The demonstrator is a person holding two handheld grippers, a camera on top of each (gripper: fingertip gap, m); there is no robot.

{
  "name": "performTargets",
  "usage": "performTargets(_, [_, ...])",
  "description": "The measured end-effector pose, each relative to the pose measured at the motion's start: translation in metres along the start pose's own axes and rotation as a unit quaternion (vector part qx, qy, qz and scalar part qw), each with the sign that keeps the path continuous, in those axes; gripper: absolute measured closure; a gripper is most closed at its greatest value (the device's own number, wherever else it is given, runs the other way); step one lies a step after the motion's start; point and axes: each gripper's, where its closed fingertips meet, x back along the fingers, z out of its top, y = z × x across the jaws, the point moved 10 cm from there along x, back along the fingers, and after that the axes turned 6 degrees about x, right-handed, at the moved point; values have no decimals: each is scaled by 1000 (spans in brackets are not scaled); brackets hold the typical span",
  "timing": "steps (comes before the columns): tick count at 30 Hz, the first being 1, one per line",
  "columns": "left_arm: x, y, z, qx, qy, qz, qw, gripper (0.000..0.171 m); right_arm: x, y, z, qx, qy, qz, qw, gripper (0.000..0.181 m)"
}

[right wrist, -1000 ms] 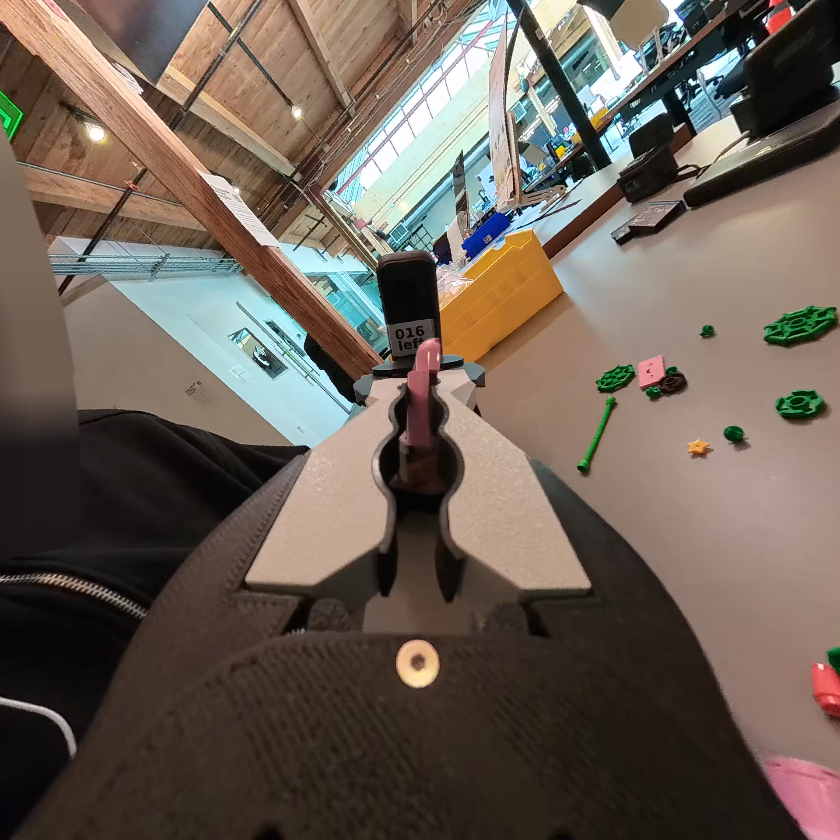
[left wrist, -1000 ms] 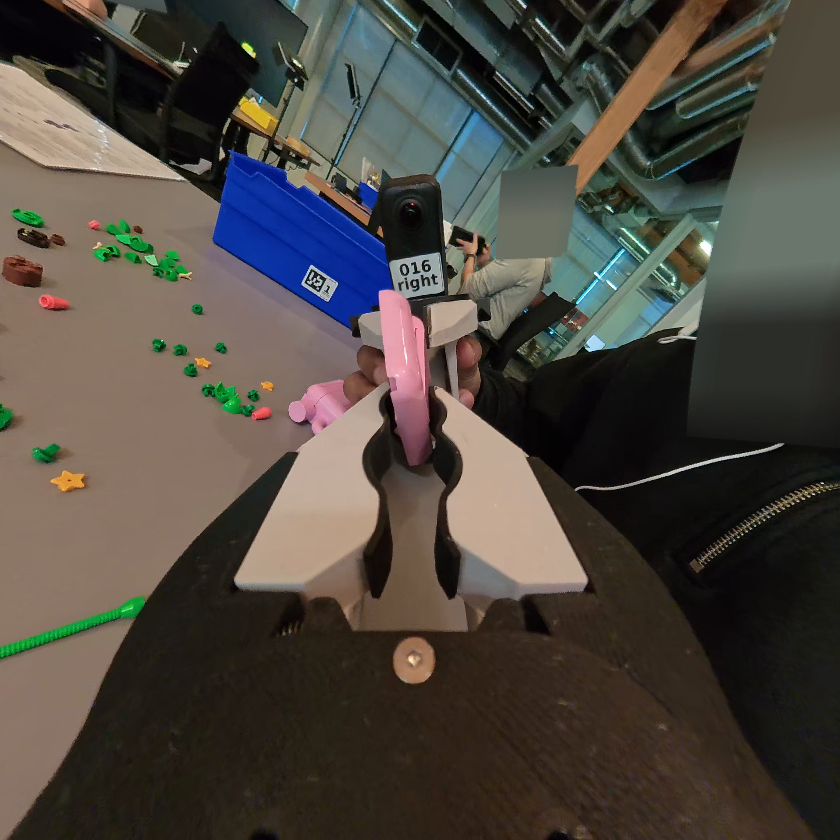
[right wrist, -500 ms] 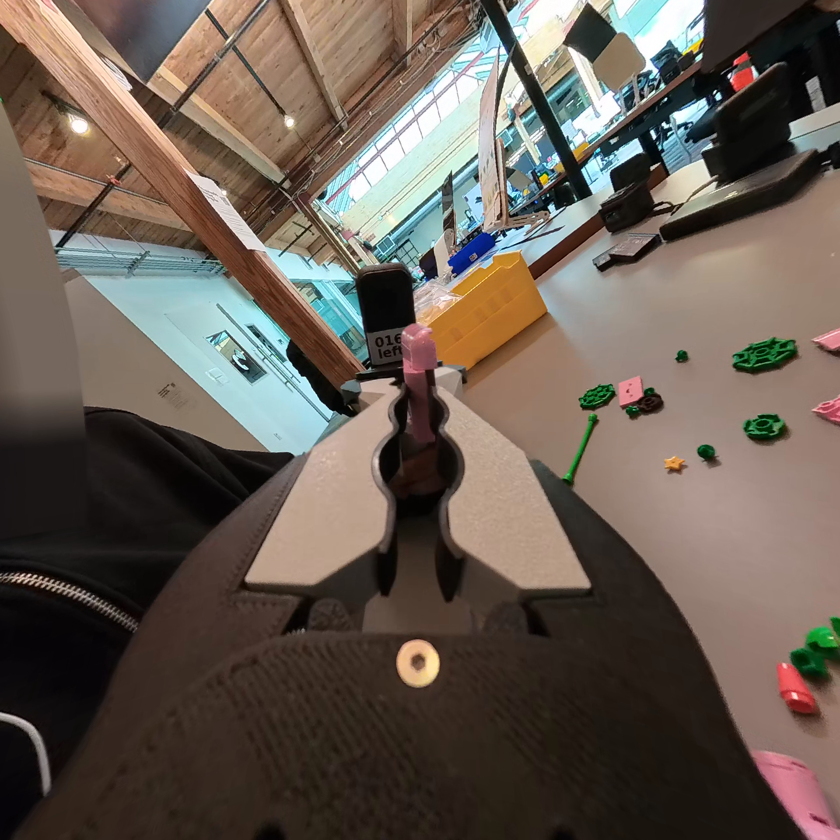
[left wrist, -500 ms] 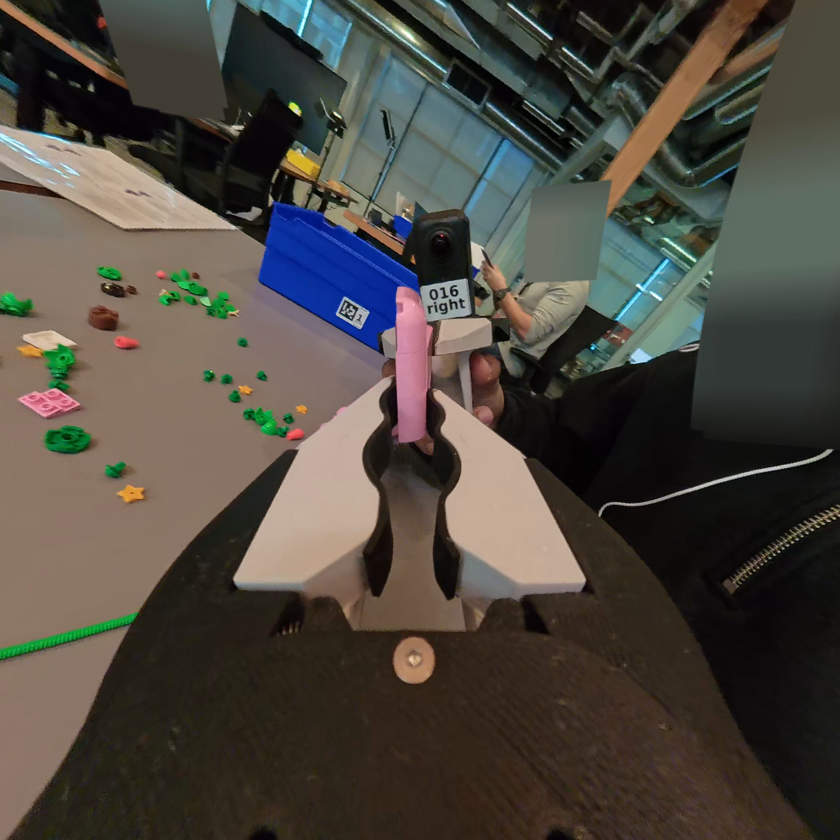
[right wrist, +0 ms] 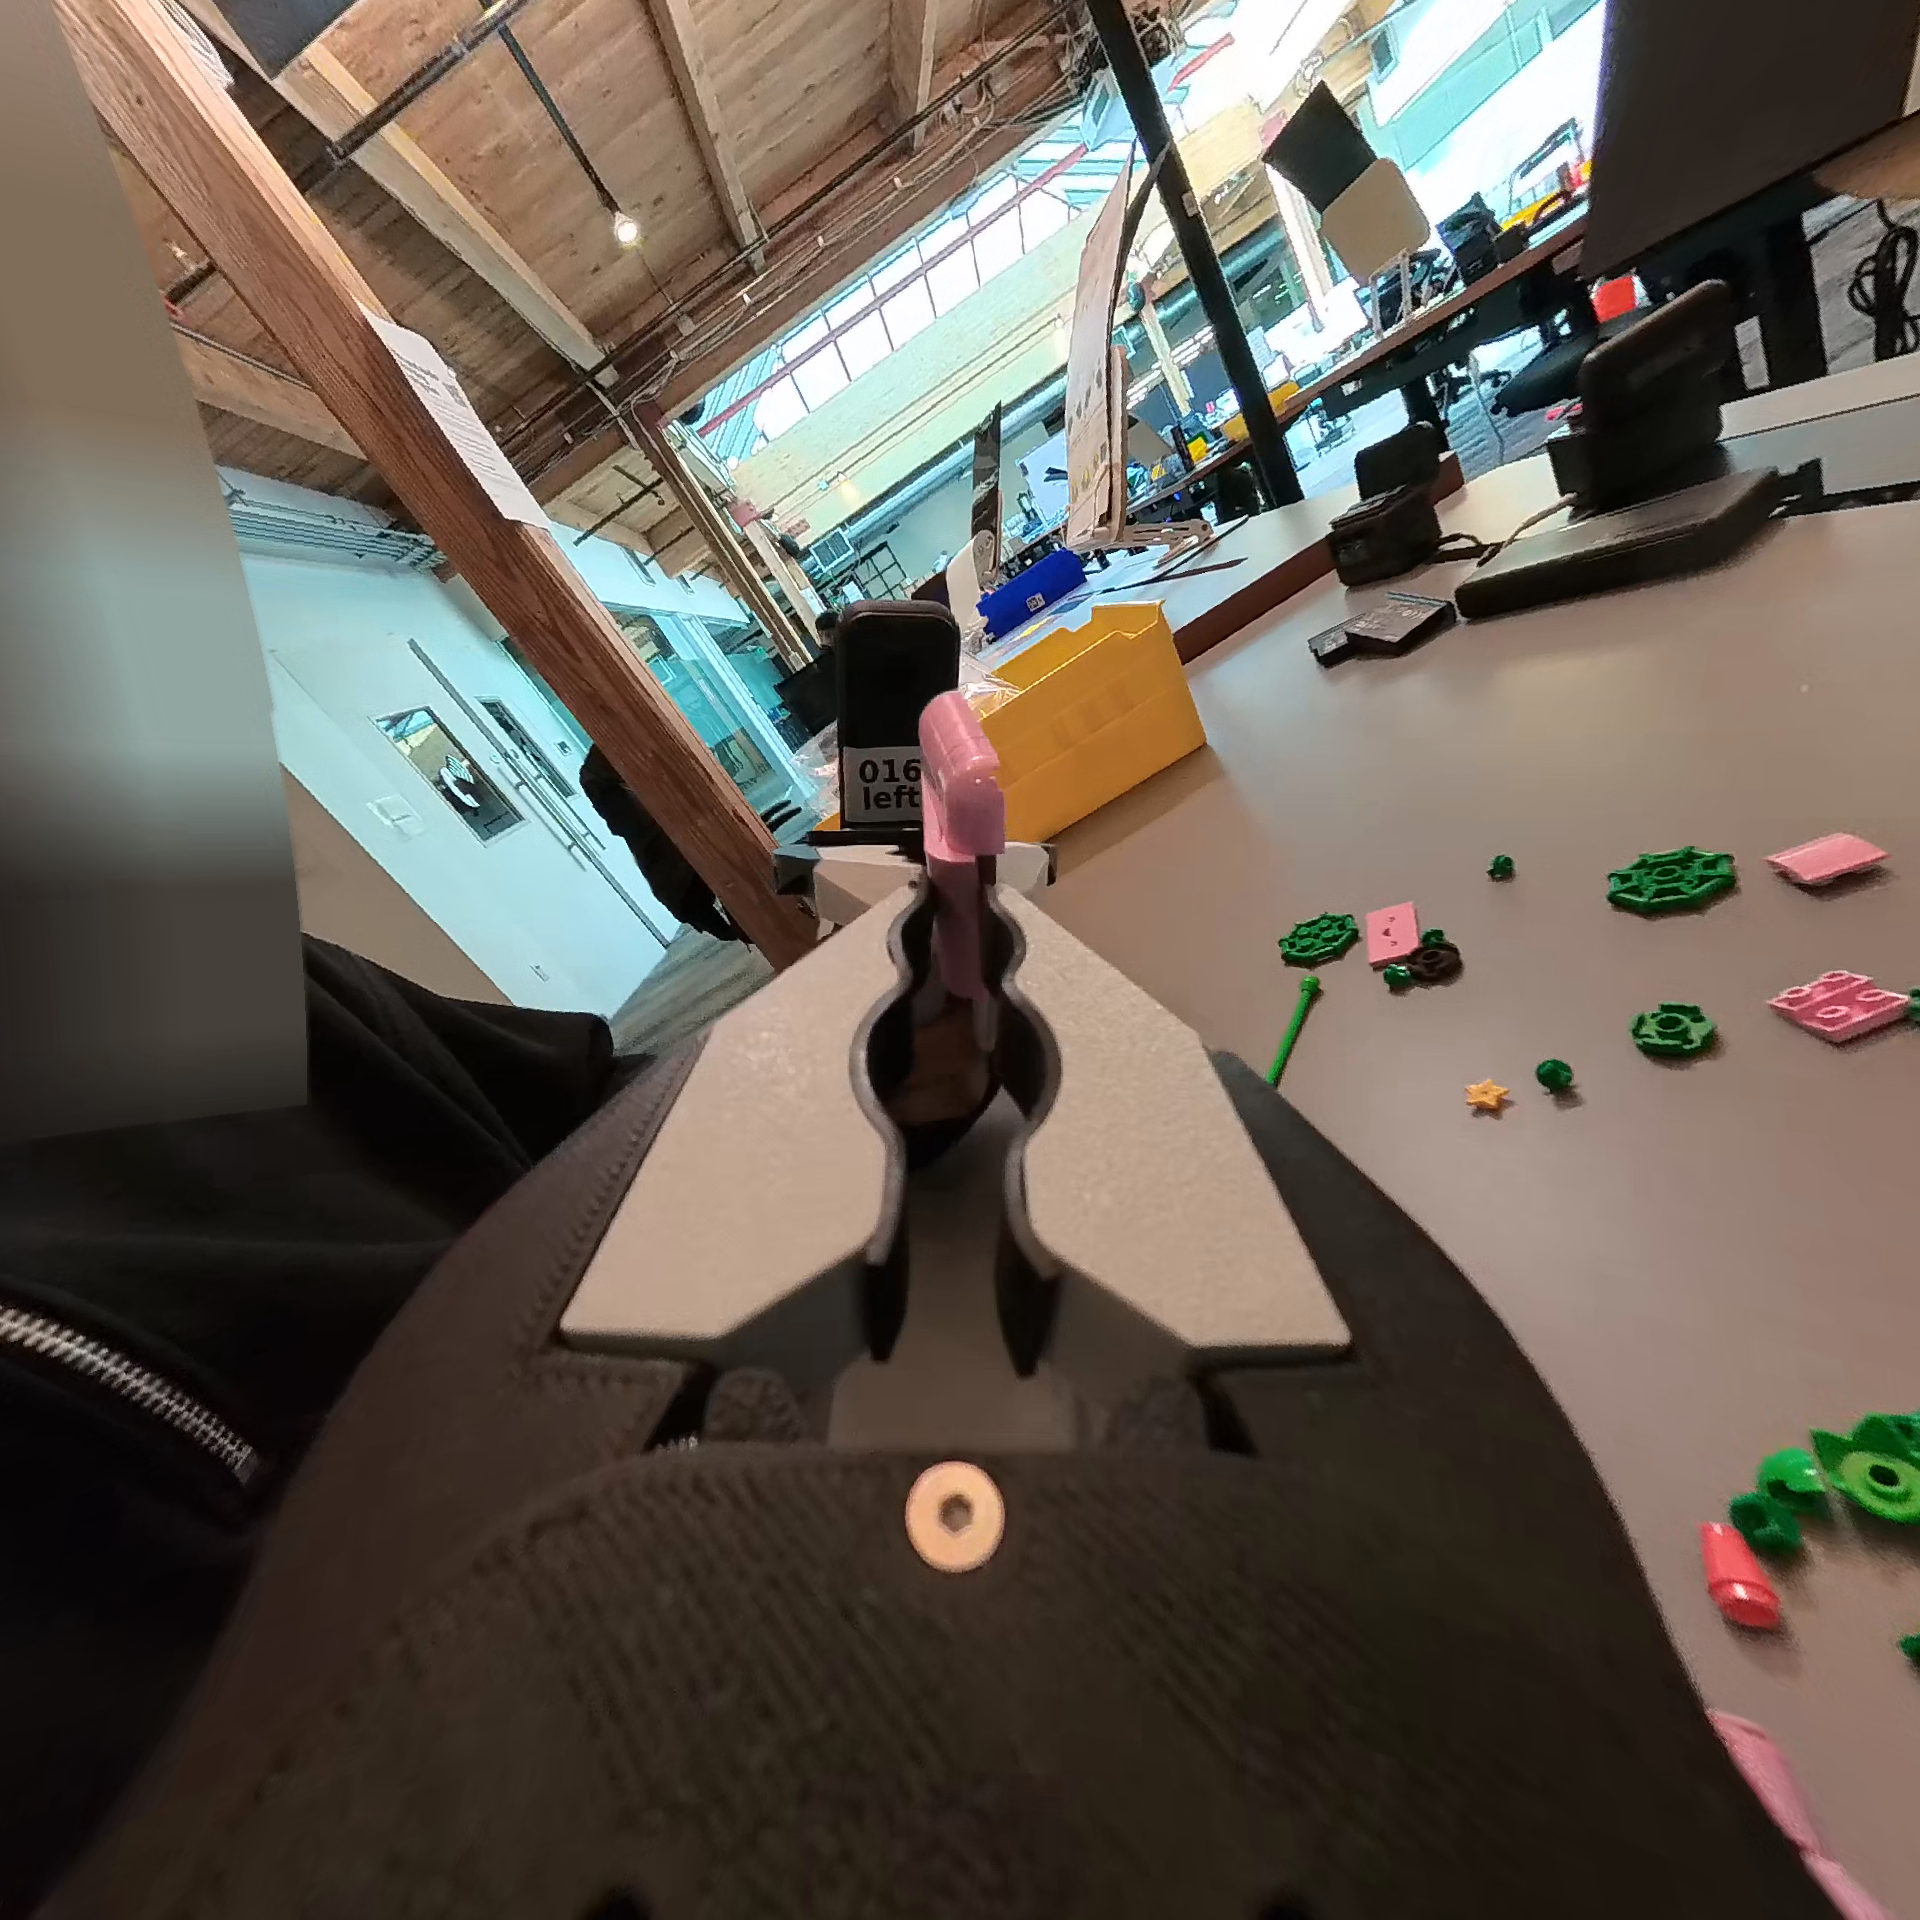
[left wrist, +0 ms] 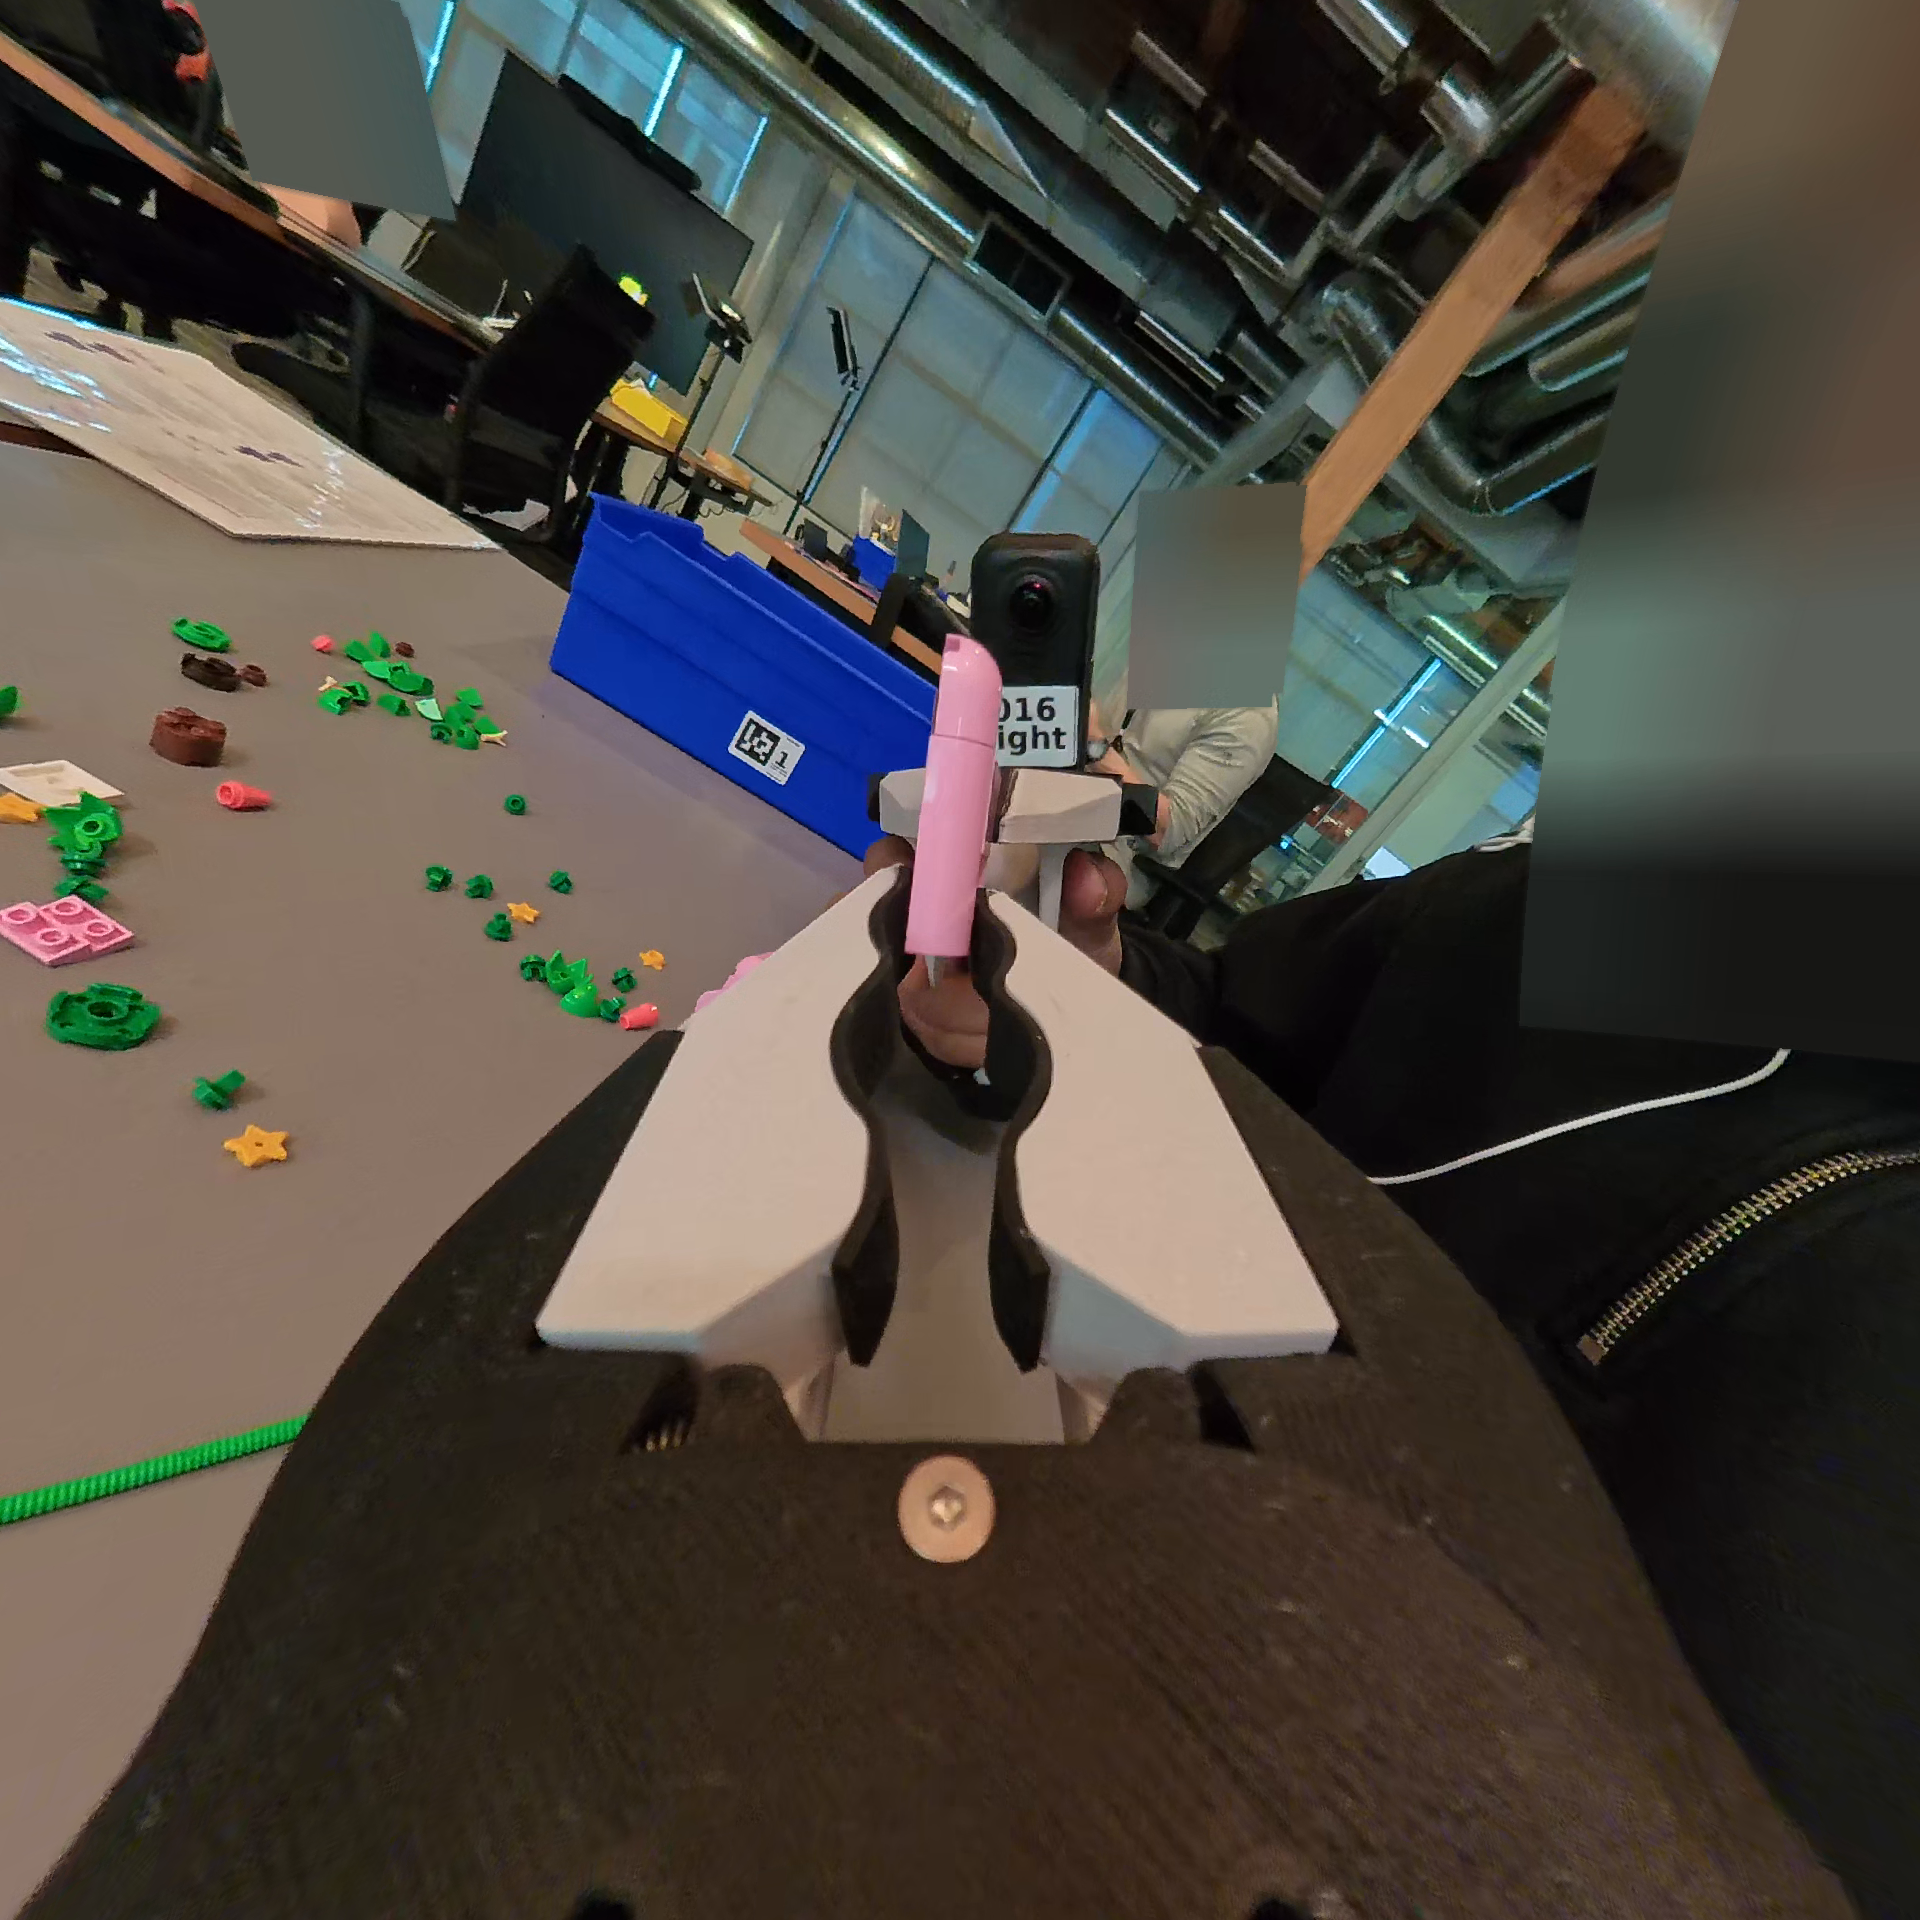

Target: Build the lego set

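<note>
Pink curved lego piece [left wrist: 951,810] stood upright above the grey table [left wrist: 312,1195], pinched at once between the left gripper [left wrist: 940,914] fingertips and the facing right gripper [right wrist: 961,925] fingertips.

Grey table [left wrist: 312,1195], slanted timber beam [right wrist: 436,436], tall windows [left wrist: 935,416], perhaps glass partitions

The left tool [left wrist: 940,914] has matt, grainy grey plastic fingers [left wrist: 727,1174] on a coarse, layered black body. The pink piece [left wrist: 951,810] is smooth, glossy plastic. The bench [left wrist: 343,1143] is a matt, even grey. The far blue bin [left wrist: 707,665] is glossy plastic. The right tool's screw [right wrist: 954,1525] is bright metal.
</note>
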Motion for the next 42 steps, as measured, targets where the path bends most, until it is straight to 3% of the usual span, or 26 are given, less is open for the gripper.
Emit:
performTargets(8, [4, -4, 3, 36, 17, -27, 999, 168, -1, 1, -2, -19, 8, 10, 1000, 175])
performTargets(18, [3, -10, -1, 62, 1, -17, 998, 170, -1, -2, -4, 55, -2, -31, 998, 173])
performTargets(22, [4, -7, 1, 41, 22, -18, 999, 160, -1, -4, -2, 46, 2, -22, 999, 175])
performTargets(30, [6, -2, 4, 7, 31, -9, 999, 169, -2, 1, -6, -45, 15, 12, 999, 175])
performTargets(33, [7, -4, 2, 12, 35, 26, 999, 168, -2, 5, -8, -54, 10, 0, 999, 175])
performTargets(42, [6, -4, 0, 8, 34, 48, 998, 168, -2, 4, -6, -48, -1, -2, 999, 175])
